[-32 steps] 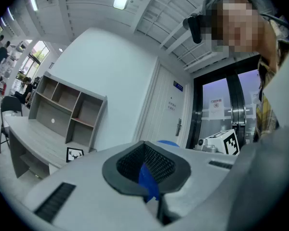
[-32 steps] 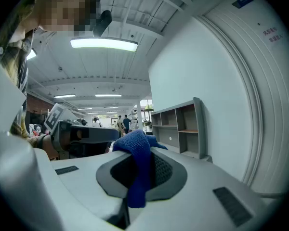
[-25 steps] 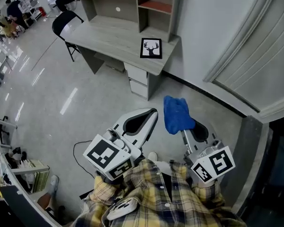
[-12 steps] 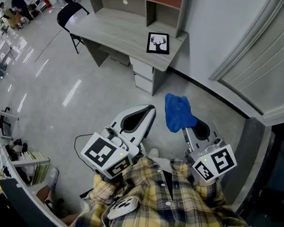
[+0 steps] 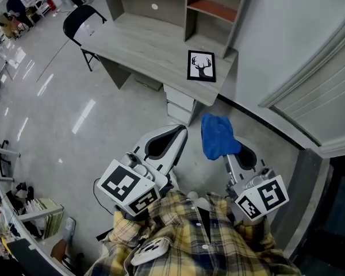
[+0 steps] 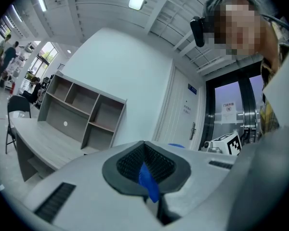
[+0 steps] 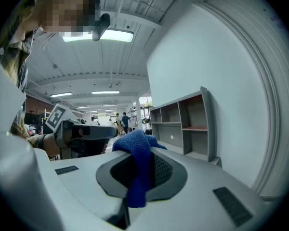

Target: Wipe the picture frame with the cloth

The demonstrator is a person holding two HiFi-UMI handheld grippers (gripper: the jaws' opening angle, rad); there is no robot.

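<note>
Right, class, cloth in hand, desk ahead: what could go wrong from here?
The picture frame lies flat near a corner of the desk; a hard wipe might slide it off. The cloth is only pinched in the right gripper and could pull loose. The left gripper is shut, bracing nothing.

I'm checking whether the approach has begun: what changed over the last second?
The person has walked closer to the desk; the picture frame on it looks nearer. Nothing taken or released. The right tongs still grip the blue cloth; the left tongs stay shut.
</note>
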